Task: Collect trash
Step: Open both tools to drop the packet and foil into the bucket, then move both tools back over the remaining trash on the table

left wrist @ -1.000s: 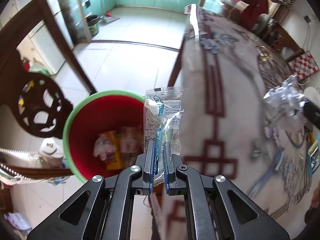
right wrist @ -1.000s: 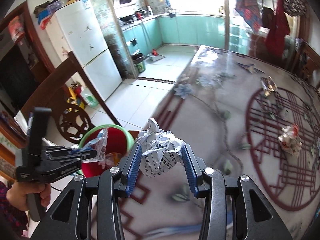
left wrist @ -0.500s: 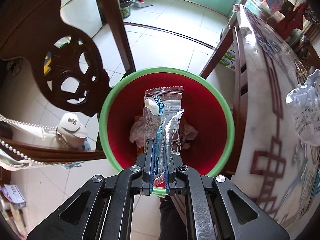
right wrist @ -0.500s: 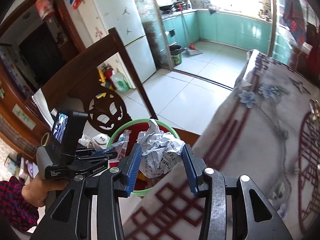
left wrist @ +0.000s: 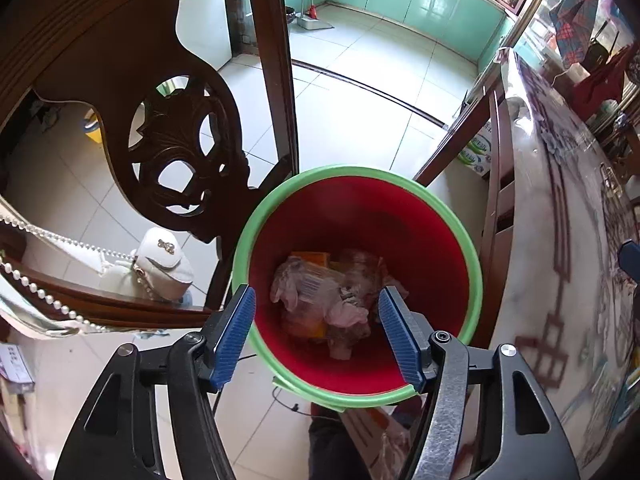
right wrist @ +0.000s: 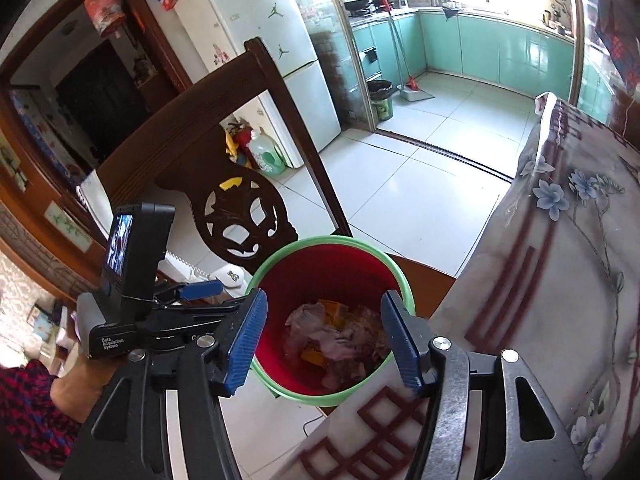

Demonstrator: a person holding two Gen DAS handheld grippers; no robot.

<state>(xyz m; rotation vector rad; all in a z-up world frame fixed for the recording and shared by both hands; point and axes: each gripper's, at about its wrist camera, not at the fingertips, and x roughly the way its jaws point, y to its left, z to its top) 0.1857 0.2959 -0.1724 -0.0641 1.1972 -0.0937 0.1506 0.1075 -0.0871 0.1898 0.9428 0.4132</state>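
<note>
- The left gripper has just been opening; its blue pads now stand wide apart with nothing between them, right over the mouth of the red bin.
- The clear snack wrapper it pinched half a second ago is gone from the jaws. It is probably among the trash at the bottom of the bin, though I cannot pick it out from the pale plastic and orange scraps there.
- The right gripper has also just been opening and is released, with an empty gap between its pads. The crumpled paper ball it carried a moment ago is out of its grip, and a pale crumpled lump lies in the bin below.
- Judged from this, both pieces are delivered and this drop is done; both grippers are free for the next pickup.
- Relative to the bin: the carved wooden chair stands just beside its rim on one side, and the counter with its flowered cloth presses close on the other, its edge near the rim.
- The tiled floor beyond the bin, toward the kitchen, is open; straight up looks the clearest way out.
- In the right wrist view the left gripper sits just beside the bin's chair side, so the two tools are crowded above the same opening.
</note>
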